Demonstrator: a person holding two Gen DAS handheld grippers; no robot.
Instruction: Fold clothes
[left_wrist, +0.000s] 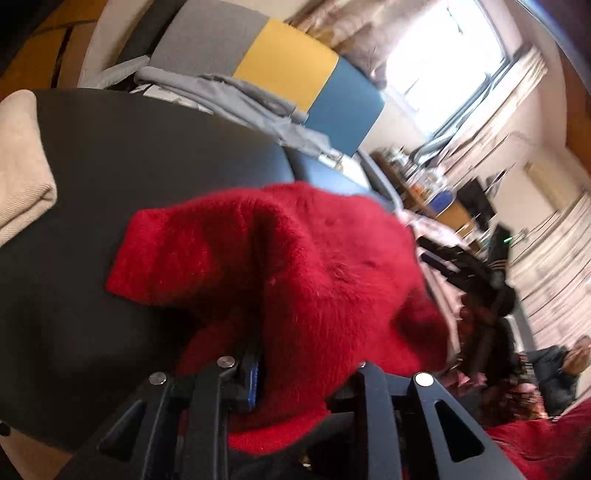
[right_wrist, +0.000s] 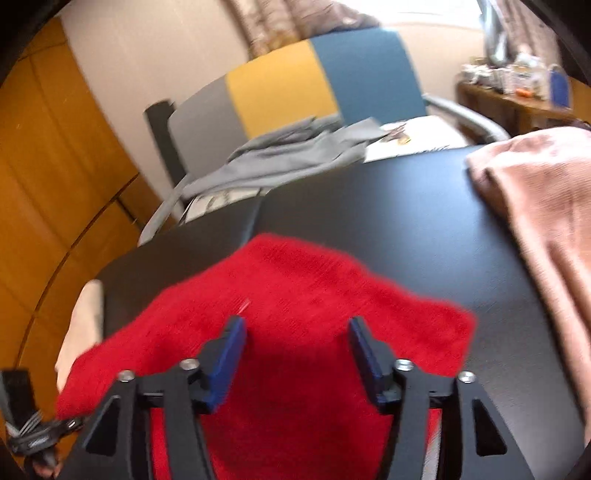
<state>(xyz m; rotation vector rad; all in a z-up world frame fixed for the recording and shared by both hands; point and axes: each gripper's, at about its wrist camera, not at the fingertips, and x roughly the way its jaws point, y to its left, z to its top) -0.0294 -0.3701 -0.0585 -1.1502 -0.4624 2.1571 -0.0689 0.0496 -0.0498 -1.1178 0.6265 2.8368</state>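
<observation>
The left hand-held gripper (left_wrist: 280, 373), tilted sideways, pinches a bunched red sweater (left_wrist: 295, 266) lifted above the black table (left_wrist: 110, 177). The right hand-held gripper (right_wrist: 297, 343) hovers level, jaws apart, over the sweater's flat part.

Bare black table (right_wrist: 369, 206) ahead of red sweater (right_wrist: 295, 288); pink garment (right_wrist: 535, 206) blocks right, chair (right_wrist: 314, 81) beyond.

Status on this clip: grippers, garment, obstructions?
Left gripper shut on red sweater, lifting it. Right gripper open above it. Pink garment at table edge, not in the way.
</observation>
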